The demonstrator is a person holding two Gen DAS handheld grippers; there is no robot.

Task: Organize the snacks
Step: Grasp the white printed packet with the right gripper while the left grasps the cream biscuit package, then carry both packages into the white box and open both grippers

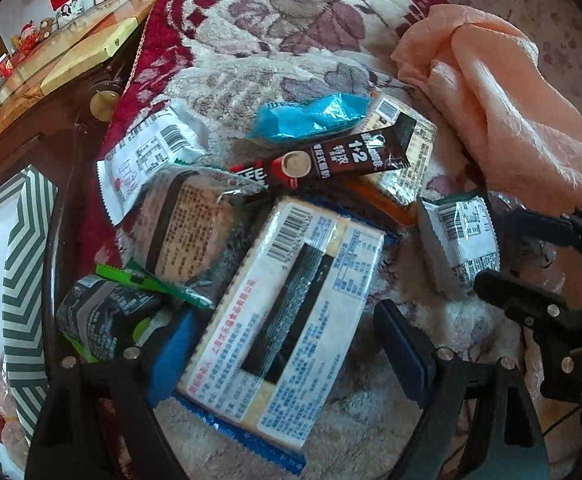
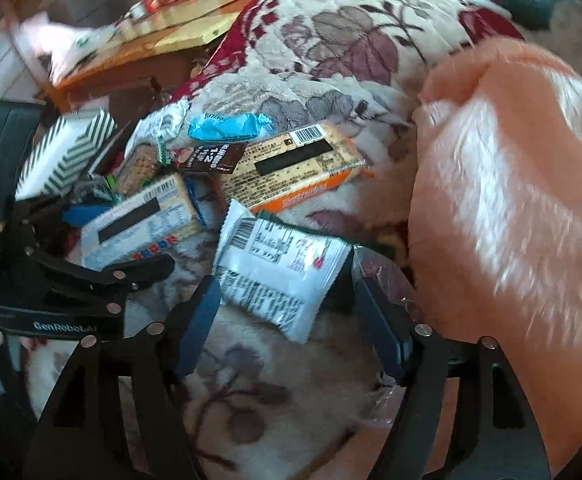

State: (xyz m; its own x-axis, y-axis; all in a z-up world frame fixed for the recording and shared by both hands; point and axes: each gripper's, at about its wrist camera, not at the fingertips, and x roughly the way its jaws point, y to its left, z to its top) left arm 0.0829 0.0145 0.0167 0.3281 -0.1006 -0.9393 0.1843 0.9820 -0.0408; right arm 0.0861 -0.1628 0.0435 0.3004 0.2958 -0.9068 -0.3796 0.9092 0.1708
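Note:
A heap of snack packs lies on a floral blanket (image 1: pixel 291 20). My left gripper (image 1: pixel 287 348) points down over a large blue-and-white cracker pack (image 1: pixel 287 312). Its jaws are open on either side of the pack, and the right pad stands clear of it. To the right, my right gripper (image 2: pixel 289 320) stands open around a white barcode packet (image 2: pixel 279 280), which lies between its blue pads (image 2: pixel 199 316). The same packet (image 1: pixel 463 236) and the right gripper (image 1: pixel 491 246) show at the right edge of the left wrist view.
Around the pack lie a dark coffee stick (image 1: pixel 323 160), a blue foil wrapper (image 1: pixel 311 116), an orange-edged cracker pack (image 2: pixel 291 164), a brown biscuit pack (image 1: pixel 187 224) and a green-edged dark packet (image 1: pixel 103 312). A striped box (image 1: pixel 23 264) stands left, a peach cloth (image 2: pixel 511 200) right.

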